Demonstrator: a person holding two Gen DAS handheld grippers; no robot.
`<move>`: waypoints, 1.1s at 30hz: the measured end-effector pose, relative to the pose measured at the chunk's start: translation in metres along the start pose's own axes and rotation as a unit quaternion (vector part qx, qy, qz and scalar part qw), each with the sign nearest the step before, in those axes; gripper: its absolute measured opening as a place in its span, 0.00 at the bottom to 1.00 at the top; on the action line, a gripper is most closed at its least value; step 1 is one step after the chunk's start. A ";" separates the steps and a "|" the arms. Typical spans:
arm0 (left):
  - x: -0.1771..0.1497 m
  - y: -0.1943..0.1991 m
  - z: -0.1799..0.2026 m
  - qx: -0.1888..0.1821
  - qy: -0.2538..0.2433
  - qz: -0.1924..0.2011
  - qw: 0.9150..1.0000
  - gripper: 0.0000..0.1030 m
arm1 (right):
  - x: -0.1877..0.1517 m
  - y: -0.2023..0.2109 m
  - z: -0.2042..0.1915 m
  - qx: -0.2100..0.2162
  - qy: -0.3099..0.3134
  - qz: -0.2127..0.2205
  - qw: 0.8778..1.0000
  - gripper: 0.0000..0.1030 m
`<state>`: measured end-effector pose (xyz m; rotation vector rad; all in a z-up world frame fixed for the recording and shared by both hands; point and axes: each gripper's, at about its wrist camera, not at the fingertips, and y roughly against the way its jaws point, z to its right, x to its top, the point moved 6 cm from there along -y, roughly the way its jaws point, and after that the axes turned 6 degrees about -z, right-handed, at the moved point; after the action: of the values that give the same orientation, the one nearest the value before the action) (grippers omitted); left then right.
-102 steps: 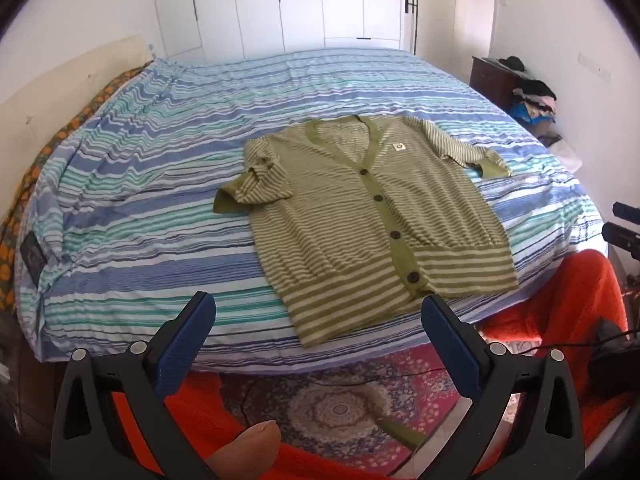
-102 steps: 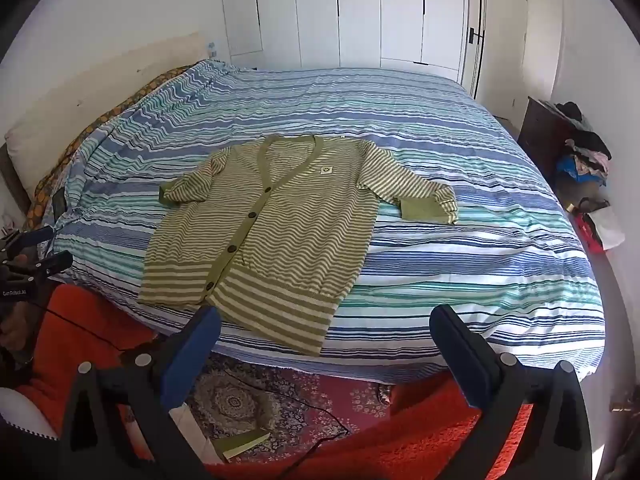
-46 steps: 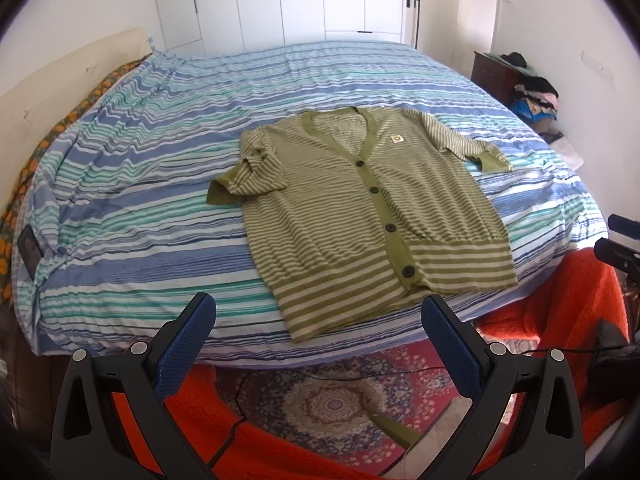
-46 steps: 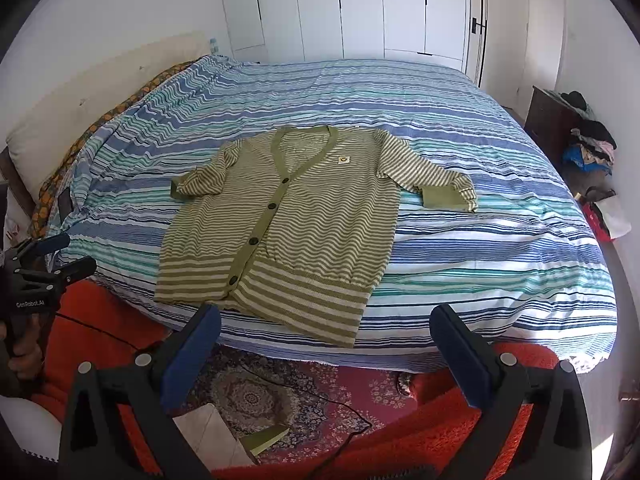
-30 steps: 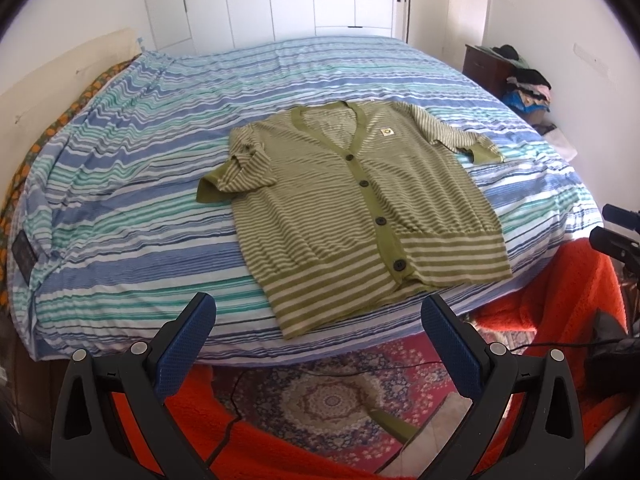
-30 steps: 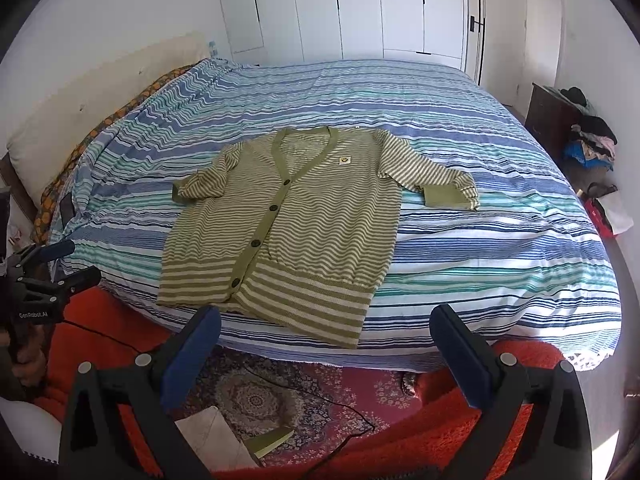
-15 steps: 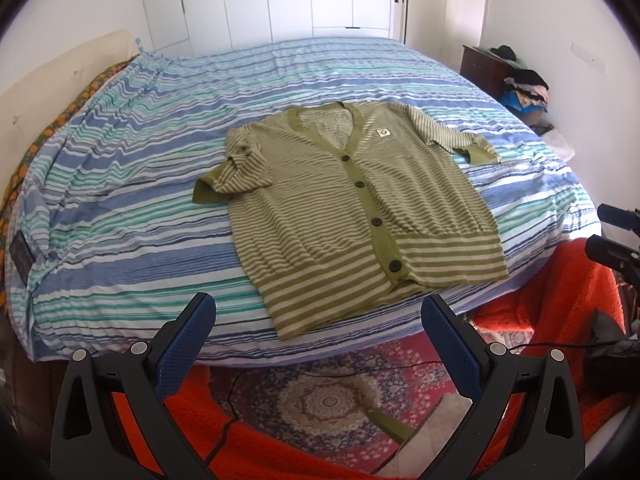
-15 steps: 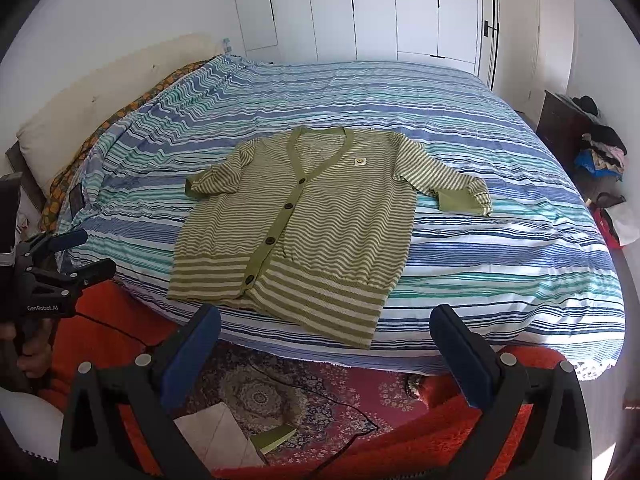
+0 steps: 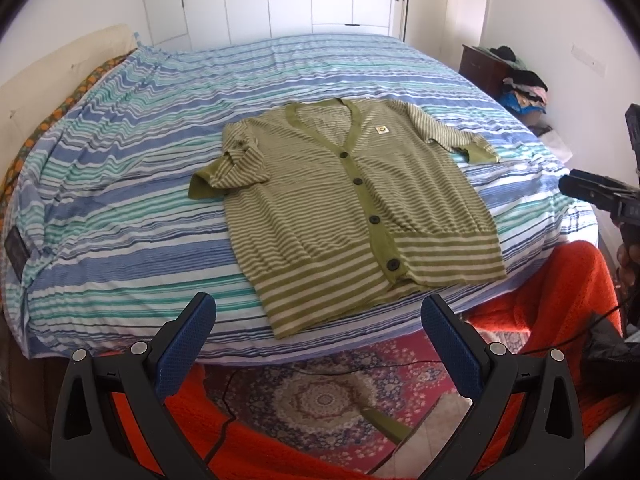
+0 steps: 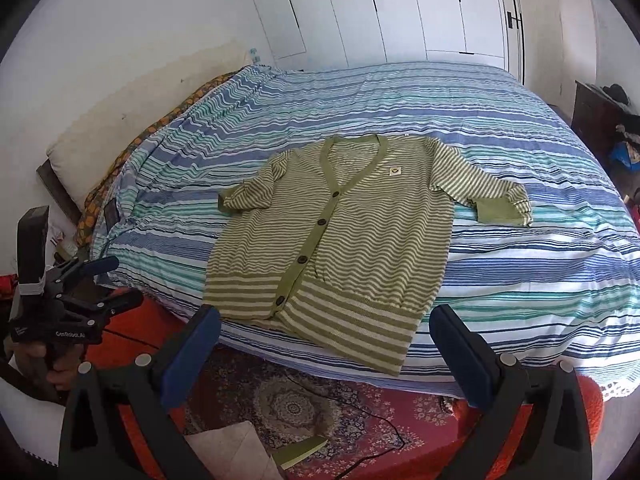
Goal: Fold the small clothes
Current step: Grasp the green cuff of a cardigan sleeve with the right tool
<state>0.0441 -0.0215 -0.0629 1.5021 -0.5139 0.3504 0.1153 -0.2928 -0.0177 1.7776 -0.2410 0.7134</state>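
green cardigan (image 9: 352, 216) lies flat, buttoned, unfolded on the bed (image 9: 120, 184); both claws, left (image 9: 318, 334) and right (image 10: 326, 344), gape empty short of it; every fold remains.

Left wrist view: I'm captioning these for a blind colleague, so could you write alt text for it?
A green striped cardigan lies flat and buttoned on a blue striped bed, hem toward the camera. The open left gripper hovers short of the bed's edge, above a patterned rug.

Green-striped cardigan (image 9: 352, 208), blue-striped bedspread (image 9: 120, 184)
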 end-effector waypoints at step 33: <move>0.016 -0.034 0.010 0.024 0.033 -0.068 0.997 0.99 | 0.162 -0.090 0.348 -0.178 -0.110 -0.023 0.978 0.03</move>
<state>0.0747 -0.0348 -0.0831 1.5584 -0.3513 0.3060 0.4086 -0.5535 -0.0543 1.5105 -0.4479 0.4084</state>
